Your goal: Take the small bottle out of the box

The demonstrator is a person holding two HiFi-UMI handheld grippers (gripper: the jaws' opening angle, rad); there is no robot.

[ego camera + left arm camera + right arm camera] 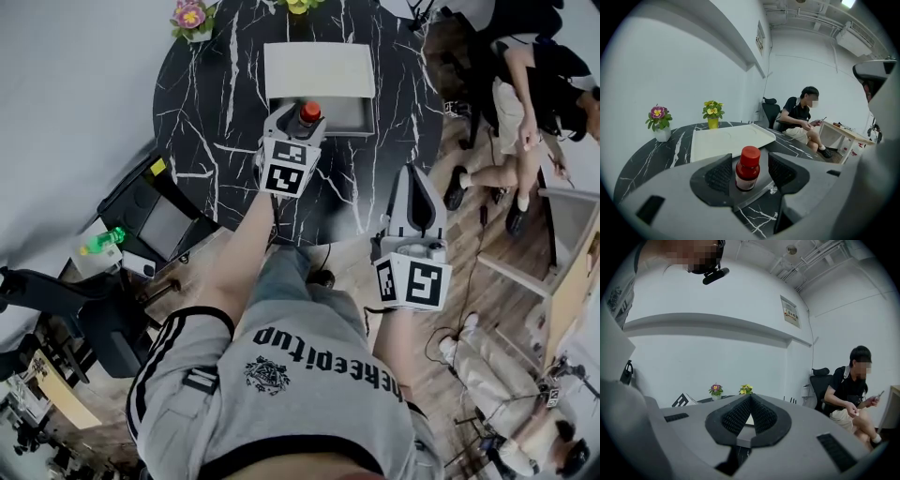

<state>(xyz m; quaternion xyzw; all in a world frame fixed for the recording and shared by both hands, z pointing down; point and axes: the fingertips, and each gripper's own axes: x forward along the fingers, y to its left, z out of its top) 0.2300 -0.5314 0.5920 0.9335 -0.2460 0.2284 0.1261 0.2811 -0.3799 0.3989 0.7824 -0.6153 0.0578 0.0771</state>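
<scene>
One surface [647, 159]; on it one bottle [748, 168], one box [726, 140]. Two flower pots: pink pot [659, 124], yellow pot [712, 116]. Two grippers: left gripper [302, 117], right gripper [750, 416].

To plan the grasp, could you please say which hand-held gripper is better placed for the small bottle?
Left: the left hand-held gripper stands open around the small bottle; the right hand-held gripper is shut, away from it.

The white box [319, 70] fills the 12 o'clock side of the tabletop [216, 141], with a purple flower pot [190, 17] and a yellow flower pot [298, 5] at the rim behind. We see bare marble at 9 and 3 o'clock. The small bottle [748, 176] stands with a thin gap to each pad of the left claw [750, 163].
</scene>
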